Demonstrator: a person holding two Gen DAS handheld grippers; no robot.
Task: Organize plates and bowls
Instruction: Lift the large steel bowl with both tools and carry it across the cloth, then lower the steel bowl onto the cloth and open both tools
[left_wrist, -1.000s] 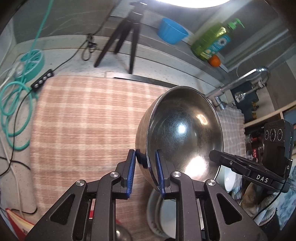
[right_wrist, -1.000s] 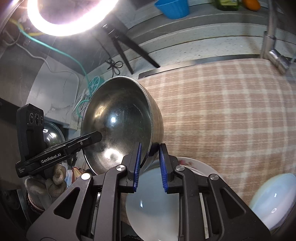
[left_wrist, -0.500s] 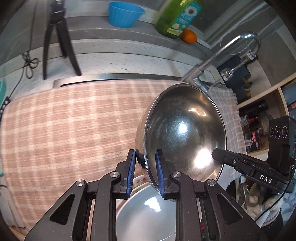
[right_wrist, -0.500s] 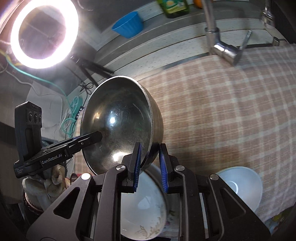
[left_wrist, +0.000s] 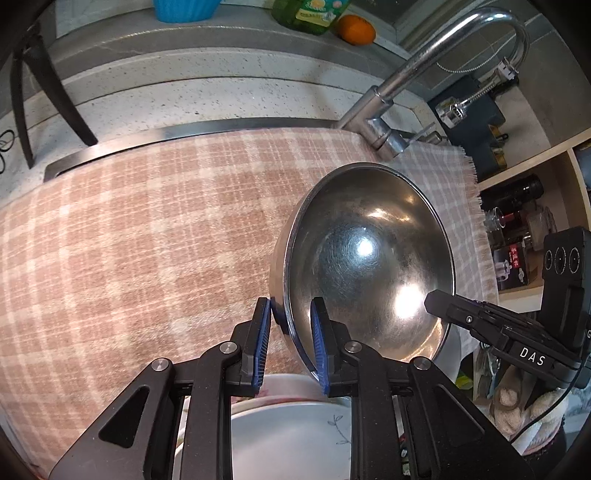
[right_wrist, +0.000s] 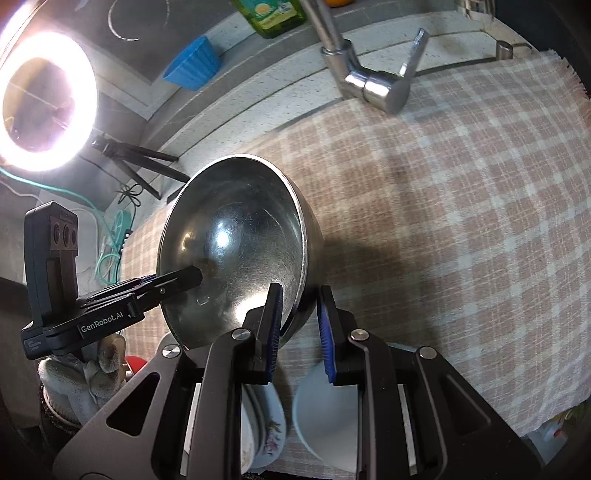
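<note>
A large steel bowl (left_wrist: 369, 266) hangs tilted above the pink checked cloth (left_wrist: 147, 240), held from both sides. My left gripper (left_wrist: 290, 332) is shut on the bowl's near rim, one blue pad inside and one outside. My right gripper (right_wrist: 299, 325) is shut on the opposite rim of the same bowl (right_wrist: 236, 254). Each wrist view shows the other gripper reaching into the bowl from the side. Below the left gripper lies a white plate (left_wrist: 291, 435) with a leaf print. Under the right gripper sit floral plates (right_wrist: 266, 424) and a white bowl (right_wrist: 325, 417).
A chrome faucet (left_wrist: 391, 96) rises at the cloth's far edge. A blue cup (right_wrist: 194, 68), a green soap bottle (left_wrist: 310, 14) and an orange (left_wrist: 356, 29) stand on the back ledge. A ring light (right_wrist: 44, 99) on a tripod glows at the left. Shelves with jars (left_wrist: 517, 236) are on the right.
Both grippers have carried the steel bowl to the right across the cloth, toward the faucet. The tripod and green cable slid out of the left wrist view. Other dishes now lie below.
</note>
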